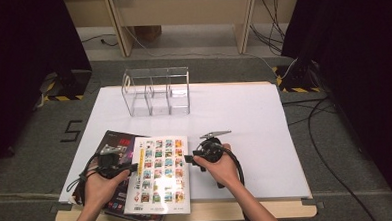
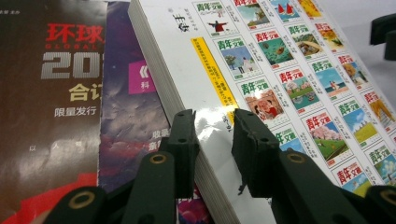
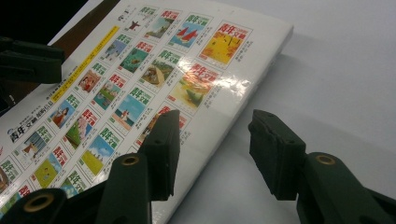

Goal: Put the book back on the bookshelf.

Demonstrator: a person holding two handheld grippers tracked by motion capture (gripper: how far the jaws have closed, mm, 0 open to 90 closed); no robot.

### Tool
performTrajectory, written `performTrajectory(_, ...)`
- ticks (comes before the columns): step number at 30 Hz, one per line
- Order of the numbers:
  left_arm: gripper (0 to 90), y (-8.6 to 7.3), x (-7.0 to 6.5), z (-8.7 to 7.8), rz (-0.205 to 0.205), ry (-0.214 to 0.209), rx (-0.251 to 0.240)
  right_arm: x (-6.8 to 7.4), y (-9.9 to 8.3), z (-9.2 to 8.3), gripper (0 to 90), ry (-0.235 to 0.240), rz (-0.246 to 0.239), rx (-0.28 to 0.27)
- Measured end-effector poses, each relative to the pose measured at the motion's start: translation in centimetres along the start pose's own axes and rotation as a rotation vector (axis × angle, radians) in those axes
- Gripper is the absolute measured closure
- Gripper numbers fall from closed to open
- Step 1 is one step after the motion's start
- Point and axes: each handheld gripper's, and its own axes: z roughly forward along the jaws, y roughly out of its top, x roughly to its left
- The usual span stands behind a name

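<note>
Thick glossy book, heavy and slippery, pinched at its spine edge by left gripper; right gripper gapes empty astride the opposite edge.

**Non-task items in view**

A clear acrylic organiser with three compartments stands upright on the white bench, toward 12 o'clock. Black curtains hang at 9 and 3 o'clock. Cables run over the grey floor at 3 o'clock.
</note>
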Motion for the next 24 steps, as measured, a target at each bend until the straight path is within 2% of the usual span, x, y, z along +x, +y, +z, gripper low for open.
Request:
performTrajectory(12,67.7,0.0,0.4,0.2,-0.025,-0.040,0.021,-0.3,0.6,1.9,48.6,0.022,0.029,0.052)
performTrajectory(15,67.2,-0.1,0.4,0.2,-0.023,-0.036,0.018,-0.5,1.0,2.3,45.3,0.034,0.074,0.064)
performTrajectory(22,65.7,-0.1,0.3,0.2,-0.010,-0.035,0.015,-0.9,1.2,2.9,39.7,0.059,0.131,0.075)
performTrajectory(24,65.5,-0.1,0.2,0.2,-0.004,-0.029,0.016,-1.2,1.1,3.2,37.9,0.092,0.186,0.083)
